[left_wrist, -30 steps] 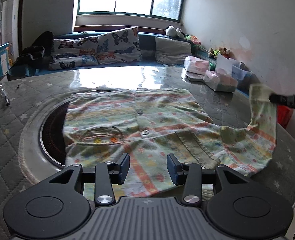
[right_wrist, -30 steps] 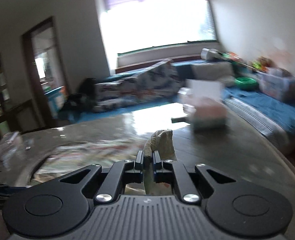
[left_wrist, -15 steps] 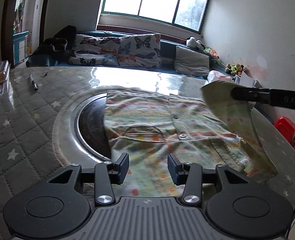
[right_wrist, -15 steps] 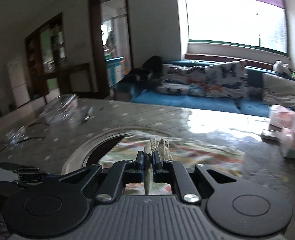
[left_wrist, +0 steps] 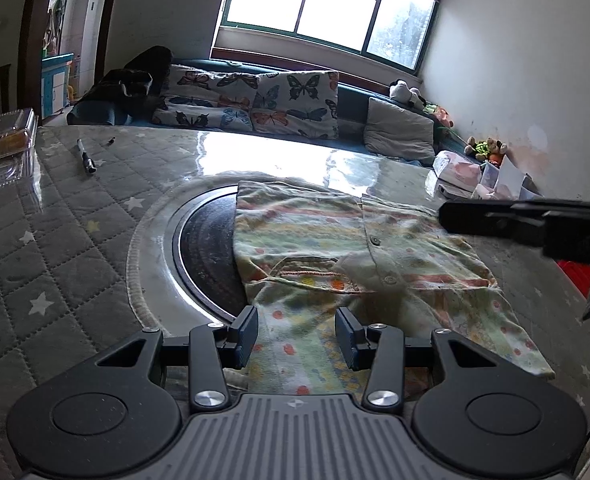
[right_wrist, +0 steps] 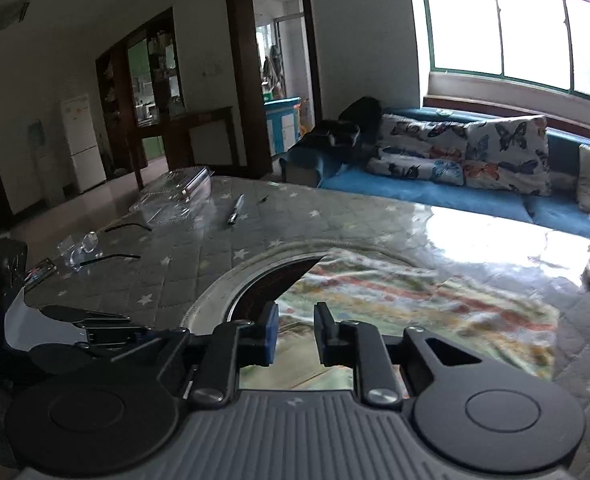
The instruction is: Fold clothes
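Note:
A pale green shirt [left_wrist: 359, 256] with coloured stripes, dots and buttons lies flat on the table, its right sleeve folded in over the body. In the right wrist view the same shirt [right_wrist: 415, 300] spreads ahead of the fingers. My left gripper [left_wrist: 297, 338] hovers open over the shirt's near hem, nothing between its fingers. My right gripper [right_wrist: 296, 330] is open just above the shirt, holding nothing. In the left wrist view the right gripper [left_wrist: 507, 220] reaches in from the right over the shirt.
The quilted star-patterned table cover [left_wrist: 55, 264] surrounds a round dark inset [left_wrist: 207, 252] under the shirt's left edge. A pen [left_wrist: 85, 157] and clear plastic boxes [left_wrist: 3, 140] lie far left. Tissue packs [left_wrist: 459, 170] sit far right. A sofa [right_wrist: 475, 160] stands behind.
My right gripper carried the sleeve leftward over the shirt, let it go, and now stands open. The sleeve lies folded on the body. The left gripper stayed open.

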A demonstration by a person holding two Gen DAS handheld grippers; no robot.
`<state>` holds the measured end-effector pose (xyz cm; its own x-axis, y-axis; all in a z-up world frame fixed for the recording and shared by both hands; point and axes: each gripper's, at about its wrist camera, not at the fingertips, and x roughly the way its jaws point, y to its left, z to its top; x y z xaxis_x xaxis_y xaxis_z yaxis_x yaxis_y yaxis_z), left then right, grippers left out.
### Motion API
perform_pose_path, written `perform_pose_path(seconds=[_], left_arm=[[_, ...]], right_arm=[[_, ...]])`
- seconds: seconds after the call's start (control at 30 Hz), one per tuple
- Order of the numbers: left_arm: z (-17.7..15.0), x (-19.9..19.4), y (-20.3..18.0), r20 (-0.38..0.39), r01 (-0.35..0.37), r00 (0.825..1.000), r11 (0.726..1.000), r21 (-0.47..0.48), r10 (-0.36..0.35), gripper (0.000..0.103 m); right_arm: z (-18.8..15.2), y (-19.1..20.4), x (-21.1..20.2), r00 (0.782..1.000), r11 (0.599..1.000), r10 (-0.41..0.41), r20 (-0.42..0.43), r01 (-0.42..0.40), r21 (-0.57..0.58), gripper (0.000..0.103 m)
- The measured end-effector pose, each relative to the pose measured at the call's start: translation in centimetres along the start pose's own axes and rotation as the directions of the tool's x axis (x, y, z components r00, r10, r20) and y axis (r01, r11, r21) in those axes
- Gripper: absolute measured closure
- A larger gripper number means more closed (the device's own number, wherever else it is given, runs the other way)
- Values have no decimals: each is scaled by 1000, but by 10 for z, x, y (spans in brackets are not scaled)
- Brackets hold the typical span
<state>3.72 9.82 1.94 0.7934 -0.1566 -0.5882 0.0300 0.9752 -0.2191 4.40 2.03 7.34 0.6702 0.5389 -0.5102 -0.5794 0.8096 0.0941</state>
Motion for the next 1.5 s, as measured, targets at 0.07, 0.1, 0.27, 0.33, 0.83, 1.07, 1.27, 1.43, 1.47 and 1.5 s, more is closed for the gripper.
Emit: perform_pose_path(seconds=[0.07, 0.1, 0.27, 0.33, 0.83, 1.07, 1.27, 1.43, 1.47, 1.5], left_arm=[[0, 1, -4, -1, 11, 1000, 1000, 11, -11, 57], [1, 1, -7, -3, 18, 1000, 1000, 20, -18, 57], [0, 10, -20, -27, 38, 999, 998, 50, -36, 58], [0, 16, -21, -43, 38, 998, 998, 51, -36, 58], [-5, 44, -33, -114, 11, 993, 996, 84, -1, 79], [-5, 43, -28, -114, -29, 993, 994, 102, 41, 89], [8, 37, -35, -89, -1, 996, 994, 113, 11, 89], [19, 48, -52, -93, 54, 995, 988, 144, -41, 88], [20, 53, -55, -99, 59, 994, 987, 150, -45, 88], [20, 57, -56, -104, 62, 993, 986, 153, -46, 88]], right_arm=[[-1, -7, -7, 1000, 1000, -27, -3, 27, -5, 81], [-2, -12, -11, 999, 999, -45, -7, 45, -11, 80], [-18, -39, -34, 987, 987, -152, -50, 149, -65, 69], [-29, -53, -42, 976, 978, -202, -80, 196, -69, 66], [-87, -73, -52, 960, 980, -201, -195, 197, -39, 65], [-104, -72, -39, 955, 986, -168, -243, 165, -33, 65], [-97, -78, -41, 958, 985, -174, -228, 173, -26, 65], [-88, -88, -20, 959, 983, -181, -220, 182, -16, 65], [-86, -90, -16, 959, 983, -182, -219, 184, -14, 65], [-84, -92, -11, 959, 983, -184, -218, 185, -12, 65]])
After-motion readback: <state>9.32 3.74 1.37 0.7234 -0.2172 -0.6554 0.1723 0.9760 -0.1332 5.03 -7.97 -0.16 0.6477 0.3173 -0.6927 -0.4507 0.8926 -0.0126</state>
